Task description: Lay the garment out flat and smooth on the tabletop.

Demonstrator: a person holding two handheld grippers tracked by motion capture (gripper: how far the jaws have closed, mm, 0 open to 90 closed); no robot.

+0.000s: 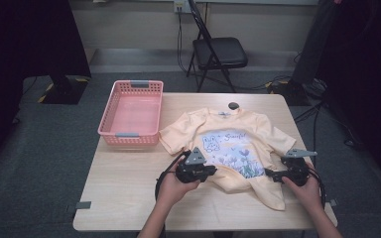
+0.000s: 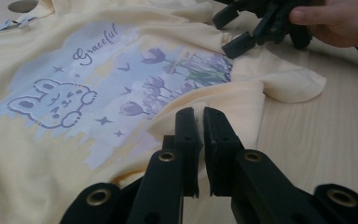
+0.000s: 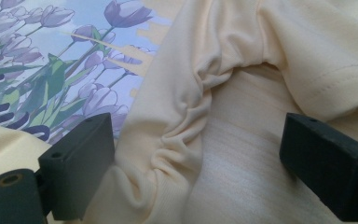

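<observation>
A pale yellow T-shirt with a bear and tulip print lies front up on the wooden table. My left gripper is at the shirt's lower left hem. In the left gripper view it is shut on a fold of the T-shirt, which is turned up over the print. My right gripper sits at the shirt's lower right. Its jaws stand open, astride a bunched ridge of the T-shirt without pressing it. The right gripper also appears far off in the left gripper view.
A pink plastic basket stands empty at the table's back left. A small dark round hole is just behind the shirt's collar. A black folding chair stands beyond the table. Bare tabletop lies in front of the shirt.
</observation>
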